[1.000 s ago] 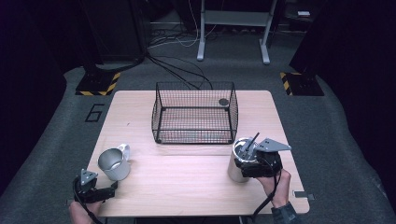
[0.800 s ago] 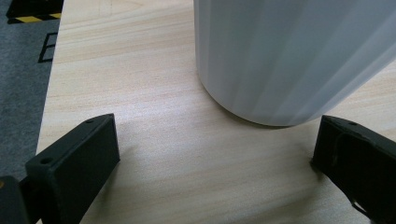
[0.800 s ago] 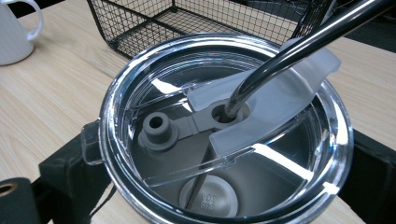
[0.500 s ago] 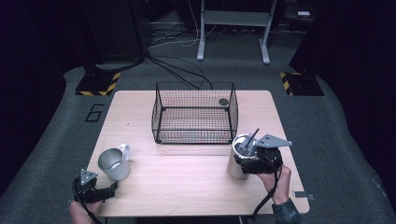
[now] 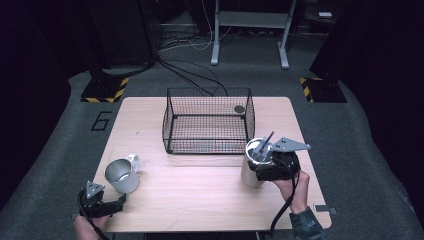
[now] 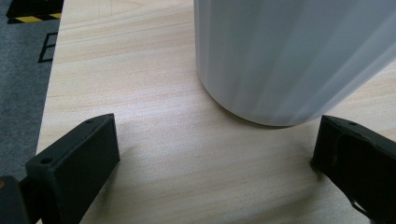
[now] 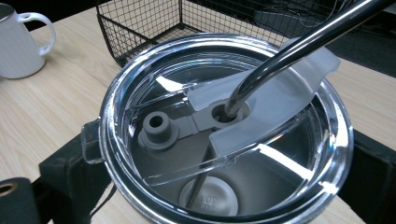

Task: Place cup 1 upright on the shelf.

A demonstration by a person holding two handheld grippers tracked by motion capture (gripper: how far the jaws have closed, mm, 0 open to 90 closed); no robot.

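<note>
A steel tumbler (image 5: pixel 251 176) with a clear lid (image 7: pixel 280 102) and a dark straw (image 7: pixel 299 44) stands at the table's right side. My right gripper (image 5: pixel 260 170) is shut on it, one jaw against each side of the body just below the lid. A white mug (image 5: pixel 121 175) stands at the front left, its handle toward the far side. My left gripper (image 5: pixel 117 202) lies low by the front edge, open. In the left gripper view the mug's wall (image 6: pixel 289 56) rises just beyond the spread jaws, apart from them.
A black wire basket (image 5: pixel 207 150) stands at the table's middle back, with a small dark round thing (image 5: pixel 239 108) at its far right corner. Bare wooden table (image 5: pixel 200 200) lies between the mug and the tumbler. Cables and stands cover the floor beyond.
The right gripper and the tumbler have shifted slightly away from the front edge. The left gripper and the mug have stayed put.
</note>
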